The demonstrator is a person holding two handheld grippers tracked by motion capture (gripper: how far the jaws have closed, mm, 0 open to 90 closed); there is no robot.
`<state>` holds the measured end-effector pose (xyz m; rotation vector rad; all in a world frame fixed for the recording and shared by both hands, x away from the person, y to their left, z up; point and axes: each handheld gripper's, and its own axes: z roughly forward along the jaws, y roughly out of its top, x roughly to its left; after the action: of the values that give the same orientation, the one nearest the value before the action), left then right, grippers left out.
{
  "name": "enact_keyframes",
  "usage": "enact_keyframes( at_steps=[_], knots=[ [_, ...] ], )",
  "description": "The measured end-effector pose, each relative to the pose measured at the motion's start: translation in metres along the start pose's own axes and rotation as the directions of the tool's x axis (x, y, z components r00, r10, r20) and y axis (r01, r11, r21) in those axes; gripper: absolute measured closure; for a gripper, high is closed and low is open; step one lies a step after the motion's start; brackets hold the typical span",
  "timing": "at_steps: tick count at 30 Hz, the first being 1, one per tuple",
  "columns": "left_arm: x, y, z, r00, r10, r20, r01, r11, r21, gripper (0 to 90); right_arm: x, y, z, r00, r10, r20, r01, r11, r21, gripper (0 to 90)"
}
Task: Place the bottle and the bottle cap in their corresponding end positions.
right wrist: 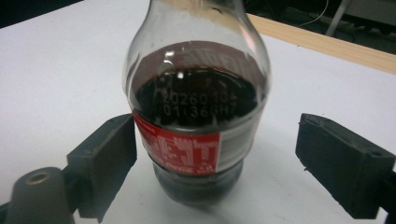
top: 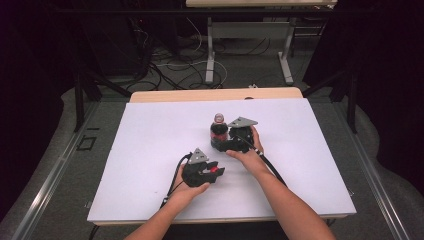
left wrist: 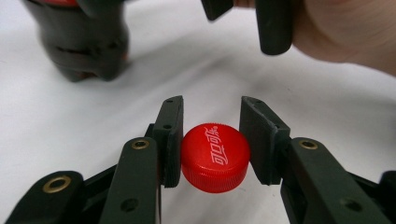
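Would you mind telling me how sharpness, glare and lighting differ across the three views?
In the left gripper view the red cap is sharp, while the bottle behind is blurred. In the right gripper view the bottle's shoulder carries small glints, its printed date code stays legible, and the neck runs off the top. In the high view the white table is evenly lit, and the surrounding room falls into darkness.

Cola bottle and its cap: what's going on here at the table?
A person works at a white table with a gripper in each hand. The left gripper is shut on the red cap, held near the table top. The cola bottle stands upright and uncapped. The right gripper has its jaws on either side of the bottle, the right-hand one plainly clear of it, so the bottle looks released.
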<state>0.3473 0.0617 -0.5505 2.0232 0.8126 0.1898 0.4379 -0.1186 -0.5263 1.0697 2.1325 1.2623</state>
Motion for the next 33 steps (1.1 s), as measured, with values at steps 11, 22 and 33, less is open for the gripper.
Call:
enact_keyframes(
  at_steps=[11, 22, 33],
  knots=[
    [0.004, -0.003, 0.019, 0.9997, -0.012, -0.023, 0.013, 0.9987, 0.049, 60.9, -0.013, -0.007, -0.016, 0.9992, 0.039, 0.007, -0.039, 0.999, -0.019, 8.5],
    [0.009, -0.001, 0.015, 0.9980, -0.044, -0.046, 0.046, 0.9981, 0.042, 39.6, -0.016, -0.010, -0.029, 0.9988, 0.048, -0.002, -0.048, 0.999, -0.025, 3.7],
    [0.033, 0.007, -0.033, 0.9933, -0.078, -0.085, 0.077, 0.9969, -0.011, 28.8, -0.012, -0.013, -0.055, 0.9998, 0.019, 0.010, -0.019, 0.999, -0.036, 2.1]
  ],
)
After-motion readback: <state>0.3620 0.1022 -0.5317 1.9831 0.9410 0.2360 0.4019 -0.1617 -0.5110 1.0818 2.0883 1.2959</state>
